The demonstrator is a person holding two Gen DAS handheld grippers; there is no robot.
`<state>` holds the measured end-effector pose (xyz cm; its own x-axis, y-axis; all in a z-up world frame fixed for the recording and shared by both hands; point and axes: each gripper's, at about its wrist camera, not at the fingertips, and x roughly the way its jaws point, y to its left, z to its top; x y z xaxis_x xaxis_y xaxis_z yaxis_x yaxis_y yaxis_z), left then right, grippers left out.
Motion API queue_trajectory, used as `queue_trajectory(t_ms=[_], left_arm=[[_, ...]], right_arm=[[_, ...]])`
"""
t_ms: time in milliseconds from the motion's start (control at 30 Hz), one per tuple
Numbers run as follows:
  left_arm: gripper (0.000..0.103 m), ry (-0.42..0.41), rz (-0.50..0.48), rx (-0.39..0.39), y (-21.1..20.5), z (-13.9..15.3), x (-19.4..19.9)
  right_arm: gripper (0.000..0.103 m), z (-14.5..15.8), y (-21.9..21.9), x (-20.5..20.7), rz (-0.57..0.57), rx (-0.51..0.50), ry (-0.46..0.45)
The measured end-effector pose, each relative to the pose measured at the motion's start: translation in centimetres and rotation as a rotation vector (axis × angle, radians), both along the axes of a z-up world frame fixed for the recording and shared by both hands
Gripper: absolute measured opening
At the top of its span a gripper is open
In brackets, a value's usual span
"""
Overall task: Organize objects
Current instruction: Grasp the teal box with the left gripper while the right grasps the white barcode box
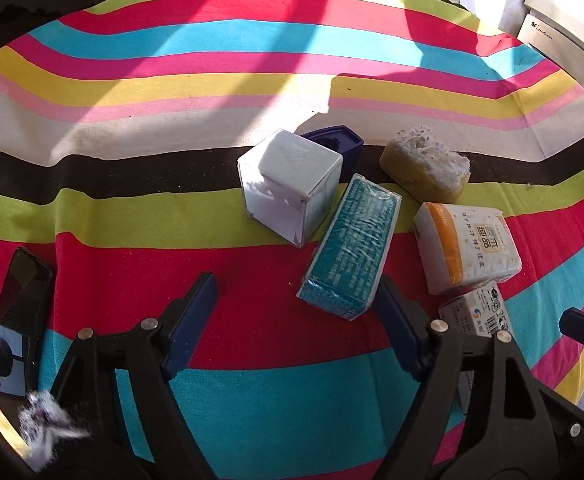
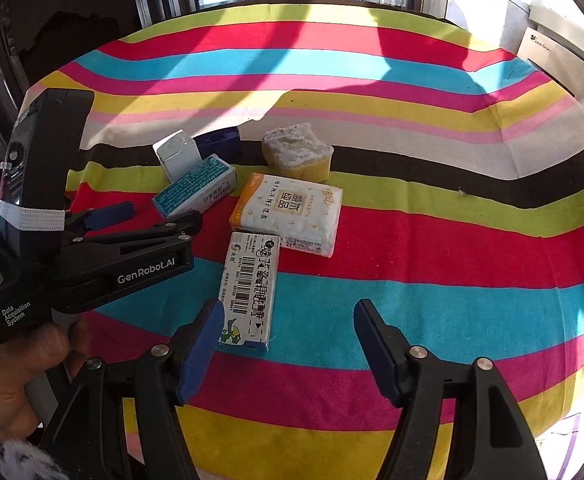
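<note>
Lower center of the left wrist view, the left gripper (image 1: 296,312) gapes wide, empty, the teal plastic-wrapped rectangular box (image 1: 350,250) near its right finger. I'd shift right and square up before squeezing. Right gripper (image 2: 287,340) also wide, empty.

On the surface (image 2: 452,240) we see the sponge (image 2: 298,152) farthest back, the tissue pack (image 2: 287,214) just before it, the barcoded carton (image 2: 249,288) nearest us, and the long box (image 2: 193,190) leaning against the cube box (image 2: 177,154) at left.
</note>
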<state>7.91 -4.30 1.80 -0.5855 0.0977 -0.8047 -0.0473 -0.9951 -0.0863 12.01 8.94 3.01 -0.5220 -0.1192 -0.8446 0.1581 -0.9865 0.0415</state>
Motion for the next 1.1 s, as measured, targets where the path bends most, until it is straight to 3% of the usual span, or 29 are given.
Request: queue_trajectory(t_ms=[133,233,300,400,567,633,800,1100], left_arm=[[0.071,0.017,-0.067,0.018,-0.3,0.2,-0.9],[0.059,0.027,-0.102,0.020,-0.4,0.3,-1.4],[0.044,0.027,-0.132,0.053,-0.6,0.4,-1.5],[0.040,0.028,-0.175,0.116,-1.1,0.4,-1.5],[0.037,0.038,-0.245,0.207,-1.4,0.5,-0.7],[0.037,0.040,-0.259,0.214,-1.3,0.6,-0.4],[0.037,0.046,-0.252,0.204,-1.3,0.9,0.1],[0.037,0.039,-0.207,0.231,-1.8,1.2,2.7]], right_arm=[[0.068,-0.6,-0.7,-0.4,0.013,-0.008,-0.014],[0.068,-0.8,-1.4,-0.9,0.029,-0.011,-0.021],[0.068,-1.1,-1.8,-1.3,0.036,-0.007,-0.025],[0.068,-1.6,-2.2,-1.8,0.046,-0.010,-0.033],[0.066,-2.5,-3.0,-2.2,0.061,0.015,-0.030],[0.053,-2.9,-3.1,-2.4,0.067,0.017,-0.038],[0.035,-2.9,-3.2,-2.4,0.068,0.035,-0.025],[0.035,-2.1,-1.9,-0.7,0.050,0.023,-0.002]])
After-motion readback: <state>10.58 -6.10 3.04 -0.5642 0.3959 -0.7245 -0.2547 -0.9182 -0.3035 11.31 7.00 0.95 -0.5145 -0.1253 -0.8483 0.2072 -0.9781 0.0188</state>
